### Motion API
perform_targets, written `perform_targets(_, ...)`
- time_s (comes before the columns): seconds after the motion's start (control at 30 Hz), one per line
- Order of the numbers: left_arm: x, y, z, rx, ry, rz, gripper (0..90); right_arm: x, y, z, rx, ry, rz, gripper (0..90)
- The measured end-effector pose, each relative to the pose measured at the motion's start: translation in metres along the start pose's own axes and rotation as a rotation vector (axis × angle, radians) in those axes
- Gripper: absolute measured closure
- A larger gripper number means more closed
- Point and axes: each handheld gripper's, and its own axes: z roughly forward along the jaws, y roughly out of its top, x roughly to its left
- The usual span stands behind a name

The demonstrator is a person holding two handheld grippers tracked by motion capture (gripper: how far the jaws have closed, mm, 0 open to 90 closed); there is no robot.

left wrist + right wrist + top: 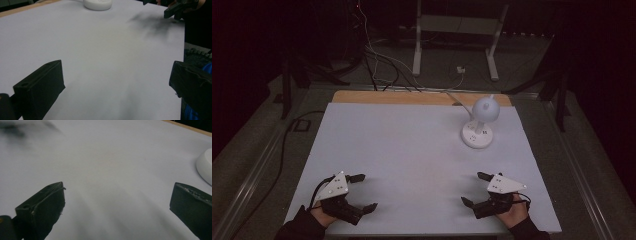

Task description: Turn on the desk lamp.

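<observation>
Fingers of both grippers stand spread wide with nothing between them. One white desk lamp (479, 125) stands upright at the far right of the white table (412, 150), forward of the right gripper (477, 189) and well apart; the left gripper (363, 192) is farther still. Count: one lamp, two grippers.

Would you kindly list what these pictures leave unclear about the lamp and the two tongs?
- Lamp: the markings on its round base are too small in the high view.
- Lamp head: cut off by the top edge in the left gripper view, where the base shows.
- Right tongs: blurred and cropped at the top edge in the left gripper view.
- Left tongs: their underside is hidden by the grey plate in the high view.
</observation>
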Motion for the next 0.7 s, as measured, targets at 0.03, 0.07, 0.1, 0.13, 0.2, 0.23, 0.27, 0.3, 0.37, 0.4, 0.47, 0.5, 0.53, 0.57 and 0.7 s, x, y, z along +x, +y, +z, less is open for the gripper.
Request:
perform_targets(0.03,-0.0001,0.0,0.0,0.001,-0.001,0.0,0.3,-0.0002,0.0002,-0.0001,-0.003,0.003,0.001,0.0)
perform_targets(0.07,-0.0004,-0.0001,0.0002,0.004,0.002,0.003,0.3,-0.0003,0.0003,-0.0001,-0.004,0.004,0.004,0.0)
perform_targets(0.1,-0.0005,0.0,0.0004,0.004,0.003,0.006,0.3,-0.0003,0.0002,-0.0002,-0.003,0.003,0.003,0.0)
perform_targets(0.13,-0.0003,0.0003,0.0005,0.001,0.002,0.006,0.3,-0.0004,0.0002,-0.0003,-0.002,0.003,0.004,0.0)
perform_targets(0.2,0.0001,0.0006,0.0009,-0.003,0.002,0.006,0.3,-0.0002,0.0003,-0.0007,-0.008,-0.009,0.002,0.0)
perform_targets(0.23,0.0002,0.0005,0.001,-0.002,0.002,0.006,0.3,-0.0004,0.0006,-0.001,-0.011,-0.012,-0.001,0.0)
perform_targets(0.27,0.0002,0.0005,0.001,-0.002,0.002,0.006,0.3,-0.0006,0.0008,-0.0014,-0.017,-0.014,0.004,0.0)
perform_targets(0.3,0.0003,0.0004,0.0012,-0.002,0.004,0.007,0.3,-0.0006,0.0009,-0.0017,-0.016,-0.015,0.007,0.0)
perform_targets(0.37,0.0002,0.0015,0.0013,-0.01,0.005,0.005,0.3,-0.0007,0.0004,-0.0015,-0.012,-0.015,0.005,0.0)
perform_targets(0.4,0.0002,0.0015,0.0015,-0.01,0.004,0.005,0.3,-0.0009,0.0002,-0.0011,-0.007,-0.012,0.004,0.0)
perform_targets(0.47,0.0007,0.0017,0.0024,-0.004,0.008,0.011,0.3,-0.0008,-0.0002,-0.0006,0.006,-0.013,-0.001,0.0)
perform_targets(0.5,0.0014,0.0019,0.0029,-0.005,0.005,0.011,0.3,-0.0006,-0.0003,-0.0001,0.01,-0.016,-0.003,0.0)
perform_targets(0.53,0.0014,0.0019,0.0029,-0.005,0.005,0.011,0.3,-0.0006,-0.0003,-0.0001,0.01,-0.016,-0.003,0.0)
perform_targets(0.57,0.002,0.002,0.0035,-0.007,0.003,0.006,0.3,0.0005,-0.0004,0.0008,0.025,-0.014,-0.008,0.0)
perform_targets(0.7,0.0018,0.0016,0.0034,-0.006,0.005,0.005,0.3,0.002,0.0002,0.0011,0.029,-0.004,-0.007,0.0)
